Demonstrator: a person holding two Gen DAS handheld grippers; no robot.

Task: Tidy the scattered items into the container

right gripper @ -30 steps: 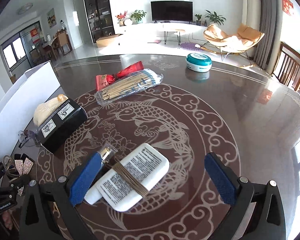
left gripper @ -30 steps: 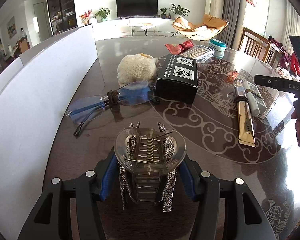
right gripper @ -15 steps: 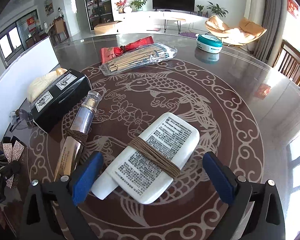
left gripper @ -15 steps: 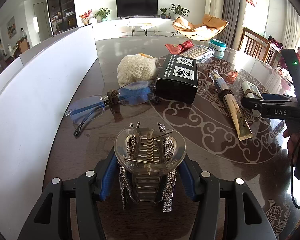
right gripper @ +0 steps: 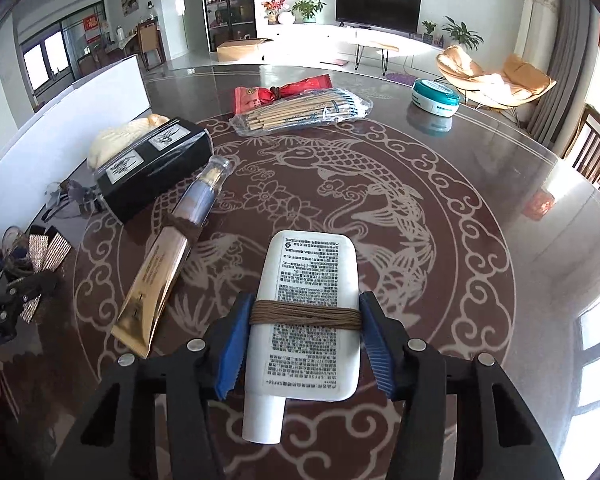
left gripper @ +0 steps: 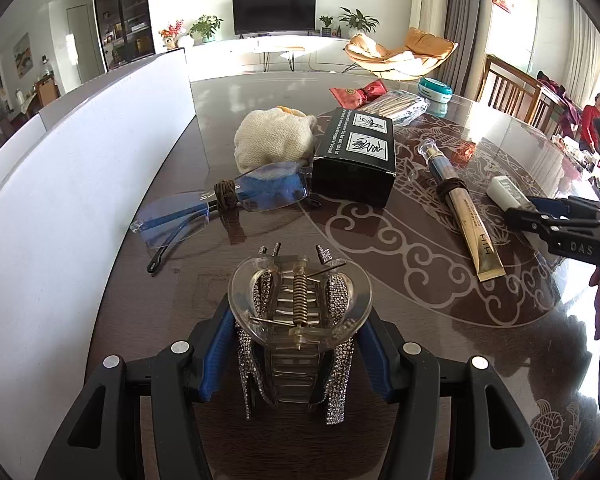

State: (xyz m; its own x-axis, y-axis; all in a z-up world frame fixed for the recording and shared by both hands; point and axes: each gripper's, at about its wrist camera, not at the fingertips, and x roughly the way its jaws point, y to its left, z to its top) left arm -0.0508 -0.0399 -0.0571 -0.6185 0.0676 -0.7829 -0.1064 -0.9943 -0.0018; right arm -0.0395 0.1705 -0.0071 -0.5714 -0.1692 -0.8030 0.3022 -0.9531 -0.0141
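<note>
My left gripper [left gripper: 298, 344] is shut on a clear rhinestone hair claw clip [left gripper: 300, 308], held just above the table beside the tall white container wall [left gripper: 80, 184]. My right gripper [right gripper: 305, 334] is shut on a white tube [right gripper: 308, 308] wrapped with brown cord; the tube lies flat on the table. The right gripper also shows at the right edge of the left wrist view [left gripper: 556, 224]. A gold tube [right gripper: 160, 272] lies just left of the white one. Rimless glasses [left gripper: 220, 204], a cream cloth bundle [left gripper: 274, 142] and a black box [left gripper: 356, 160] lie ahead of the left gripper.
A bag of chopsticks [right gripper: 300, 112], a red packet [right gripper: 276, 94] and a teal round tin [right gripper: 434, 98] sit at the far side of the glass table with its fish pattern [right gripper: 360, 184]. Wooden chairs [left gripper: 512, 92] stand at the right.
My right gripper has turned to line up with the white tube and its fingers have closed in on the tube's sides. The left gripper with the hair clip has not moved.
</note>
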